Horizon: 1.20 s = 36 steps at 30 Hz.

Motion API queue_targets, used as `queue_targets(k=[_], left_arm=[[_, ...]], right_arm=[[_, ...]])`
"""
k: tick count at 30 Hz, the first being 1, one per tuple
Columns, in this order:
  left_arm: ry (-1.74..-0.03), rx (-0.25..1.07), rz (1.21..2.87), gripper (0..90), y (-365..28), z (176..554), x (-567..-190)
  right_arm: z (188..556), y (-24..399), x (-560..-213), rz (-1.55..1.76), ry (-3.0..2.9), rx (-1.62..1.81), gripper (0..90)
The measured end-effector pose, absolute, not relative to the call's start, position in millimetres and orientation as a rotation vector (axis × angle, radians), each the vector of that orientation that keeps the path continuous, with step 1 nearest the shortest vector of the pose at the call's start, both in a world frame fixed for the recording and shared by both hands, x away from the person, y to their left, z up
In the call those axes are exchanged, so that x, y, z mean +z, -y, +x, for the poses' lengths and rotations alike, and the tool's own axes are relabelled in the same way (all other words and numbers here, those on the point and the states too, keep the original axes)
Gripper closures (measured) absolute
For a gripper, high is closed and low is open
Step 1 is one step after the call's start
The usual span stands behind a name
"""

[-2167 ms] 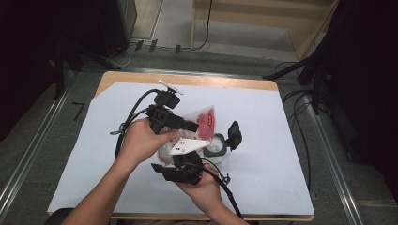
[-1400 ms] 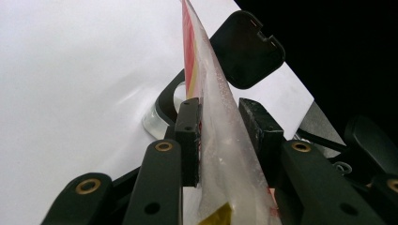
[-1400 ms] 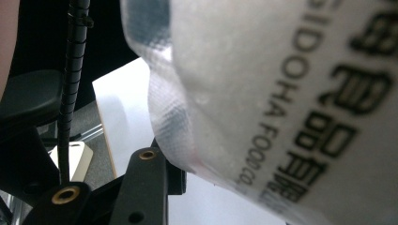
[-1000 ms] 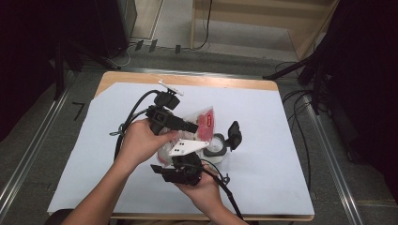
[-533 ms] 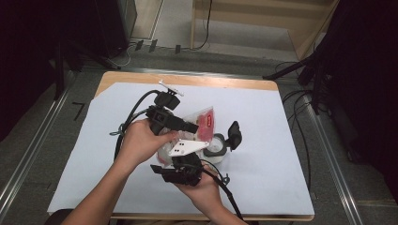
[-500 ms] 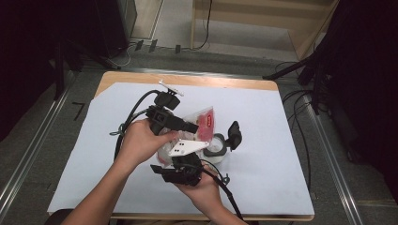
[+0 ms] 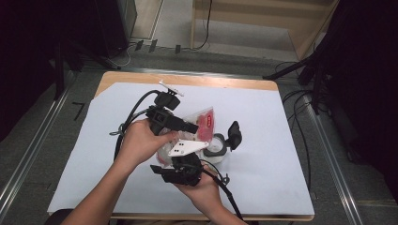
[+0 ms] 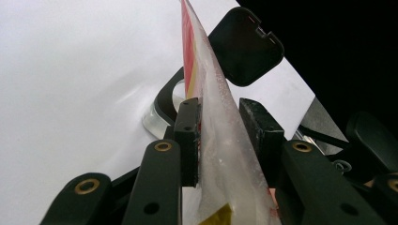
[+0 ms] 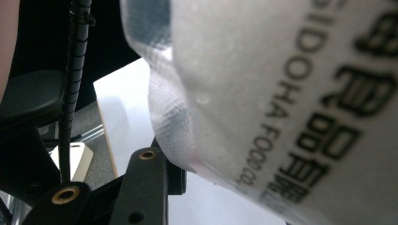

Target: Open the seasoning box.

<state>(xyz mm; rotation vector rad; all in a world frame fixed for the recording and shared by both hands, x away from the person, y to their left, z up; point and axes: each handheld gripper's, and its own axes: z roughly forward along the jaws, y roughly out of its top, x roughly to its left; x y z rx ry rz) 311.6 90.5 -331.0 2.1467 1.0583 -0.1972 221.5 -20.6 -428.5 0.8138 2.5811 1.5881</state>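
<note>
While my left tool (image 8: 219, 140) clamps the clear, red-printed plastic food pouch (image 8: 220, 154) over the round glass container (image 7: 215, 146), my right tool (image 7: 180, 169) grips its near end, steadying it.

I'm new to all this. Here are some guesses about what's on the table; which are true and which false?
1. Both grippers are at one plastic bag. True: the left gripper has it between its jaws, and the right gripper is against its printed side.
2. The bag lies flat on the table. False: it is held up, edge-on in the left gripper view.
3. The clear container has its black lid flipped open. True.
4. The table is bare wood all over. False: a white sheet covers most of it.
5. The bag is plain, without print. False: it carries red colour and dark lettering.
</note>
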Motion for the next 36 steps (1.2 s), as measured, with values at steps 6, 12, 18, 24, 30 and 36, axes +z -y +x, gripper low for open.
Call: queue_targets(k=[6, 12, 18, 24, 30, 36], left_arm=[[-1.062, -0.197, 2.146, 70.4, -90.2, 311.3, -330.9], [-1.063, -0.198, 2.142, 70.4, -89.8, 310.9, -330.9], [-1.057, -0.195, 2.157, 70.4, -90.5, 310.0, -330.4], [-1.06, -0.189, 2.159, 71.0, -92.2, 308.9, -332.0], [-1.057, -0.191, 2.158, 70.9, -92.4, 308.8, -331.4], [-1.048, -0.194, 2.158, 70.6, -92.1, 308.5, -330.7]], right_arm=[[221.2, 20.5, -428.5, 0.815, -2.582, 1.591, 63.7], [221.0, 20.4, -428.5, 0.815, -2.582, 1.591, 63.7], [220.7, 20.0, -428.8, 0.811, -2.582, 1.591, 63.7], [219.1, 17.8, -431.1, 0.803, -2.586, 1.575, 63.8], [219.0, 17.9, -430.6, 0.806, -2.583, 1.577, 63.8], [219.0, 18.5, -429.5, 0.803, -2.58, 1.583, 63.8]])
